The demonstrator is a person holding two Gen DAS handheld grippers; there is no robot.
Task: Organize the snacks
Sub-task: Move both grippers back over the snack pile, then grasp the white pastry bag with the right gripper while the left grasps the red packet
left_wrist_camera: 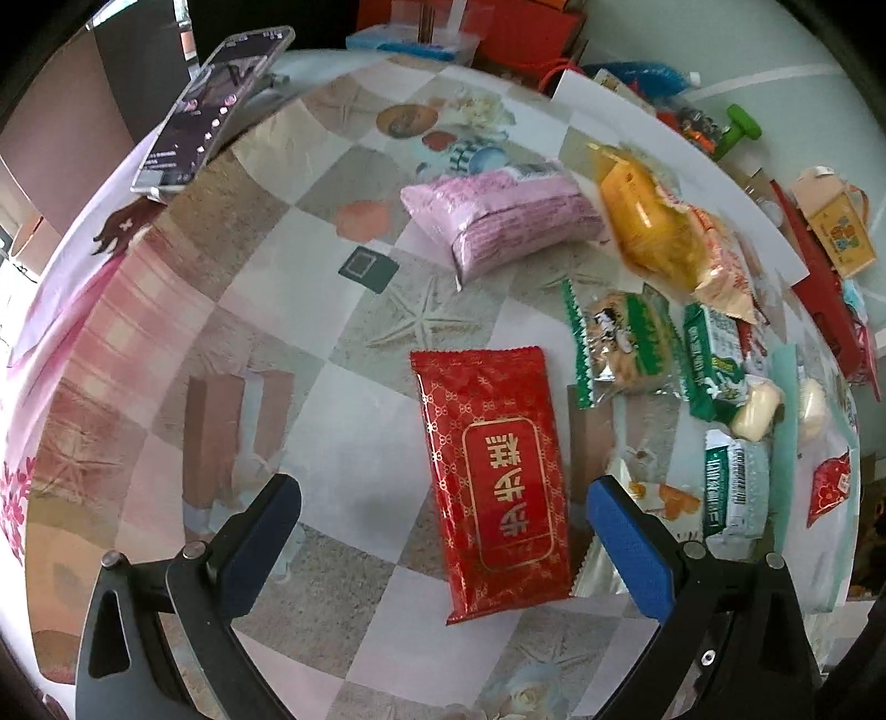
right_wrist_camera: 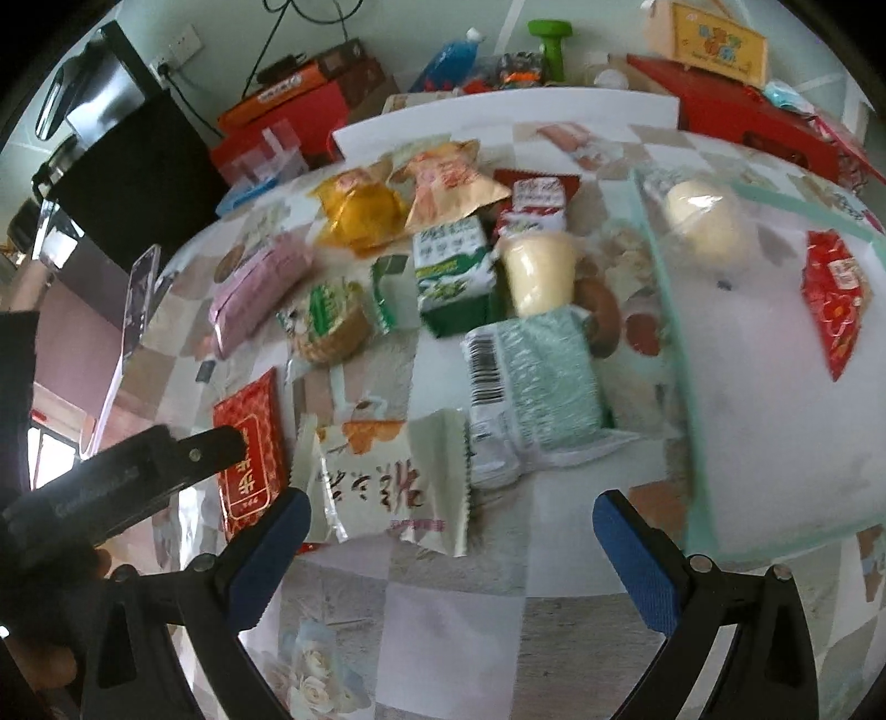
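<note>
Several snack packets lie on the patterned tablecloth. A red packet with gold lettering [left_wrist_camera: 493, 476] lies flat between the spread fingers of my left gripper [left_wrist_camera: 443, 526], which is open and empty just above it. It also shows in the right wrist view [right_wrist_camera: 252, 443], under the left gripper's finger. My right gripper [right_wrist_camera: 451, 531] is open and empty in front of a cream packet with black script [right_wrist_camera: 382, 476]. A mint-green tray [right_wrist_camera: 775, 354] at the right holds a pale bun [right_wrist_camera: 703, 216] and a small red packet [right_wrist_camera: 836, 293].
A pink packet [left_wrist_camera: 498, 216], an orange packet [left_wrist_camera: 648, 221], green-wrapped cakes [left_wrist_camera: 626, 338] and a barcoded green packet [right_wrist_camera: 531, 387] crowd the middle. A phone on a stand [left_wrist_camera: 210, 105] is at the far left. Red boxes [right_wrist_camera: 742, 122] and a green dumbbell [right_wrist_camera: 545, 44] line the back edge.
</note>
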